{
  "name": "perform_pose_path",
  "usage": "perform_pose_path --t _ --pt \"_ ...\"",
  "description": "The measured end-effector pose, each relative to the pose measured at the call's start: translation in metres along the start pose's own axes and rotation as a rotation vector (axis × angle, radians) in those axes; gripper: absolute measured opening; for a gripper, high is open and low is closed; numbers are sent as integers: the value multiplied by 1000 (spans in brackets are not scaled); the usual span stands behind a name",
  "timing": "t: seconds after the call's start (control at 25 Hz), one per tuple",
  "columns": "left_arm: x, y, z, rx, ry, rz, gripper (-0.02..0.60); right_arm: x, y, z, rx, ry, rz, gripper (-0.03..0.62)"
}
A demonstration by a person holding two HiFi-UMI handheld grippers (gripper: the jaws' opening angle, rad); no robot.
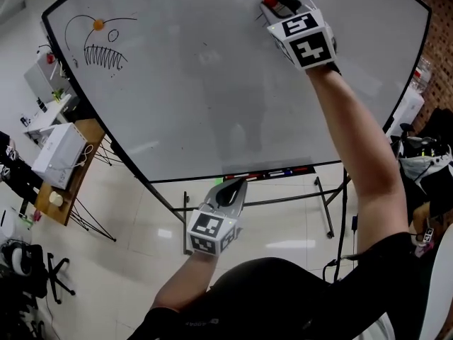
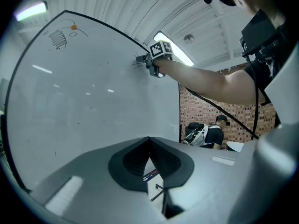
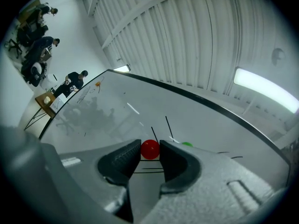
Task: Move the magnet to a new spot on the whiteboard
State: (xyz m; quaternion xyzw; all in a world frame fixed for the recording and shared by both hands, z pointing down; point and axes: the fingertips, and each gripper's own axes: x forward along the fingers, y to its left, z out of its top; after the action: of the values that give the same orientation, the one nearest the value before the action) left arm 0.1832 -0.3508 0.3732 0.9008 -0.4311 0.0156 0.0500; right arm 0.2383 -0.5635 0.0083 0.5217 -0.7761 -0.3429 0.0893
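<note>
Your right gripper (image 1: 276,6) clamps the red magnet (image 3: 150,149) at the top of the whiteboard (image 1: 212,83), either lifting it off or setting it down, while your left gripper (image 2: 149,141) is closed and empty.

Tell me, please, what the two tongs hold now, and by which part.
The right tongs hold the red magnet by its two opposite sides, at their tips. The left tongs are shut and empty.

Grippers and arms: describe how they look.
Both the left gripper and right gripper have light grey bodies, black ribbed pads and a white cube with black square markers at the rear. Arms are bare below a black short-sleeved top.
</note>
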Motion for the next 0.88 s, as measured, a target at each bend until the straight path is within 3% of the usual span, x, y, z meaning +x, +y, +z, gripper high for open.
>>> perform_pose_path --t 0.88 --pt "-1 10 1 -3 -6 32 17 -6 8 5 -36 -48 -14 130"
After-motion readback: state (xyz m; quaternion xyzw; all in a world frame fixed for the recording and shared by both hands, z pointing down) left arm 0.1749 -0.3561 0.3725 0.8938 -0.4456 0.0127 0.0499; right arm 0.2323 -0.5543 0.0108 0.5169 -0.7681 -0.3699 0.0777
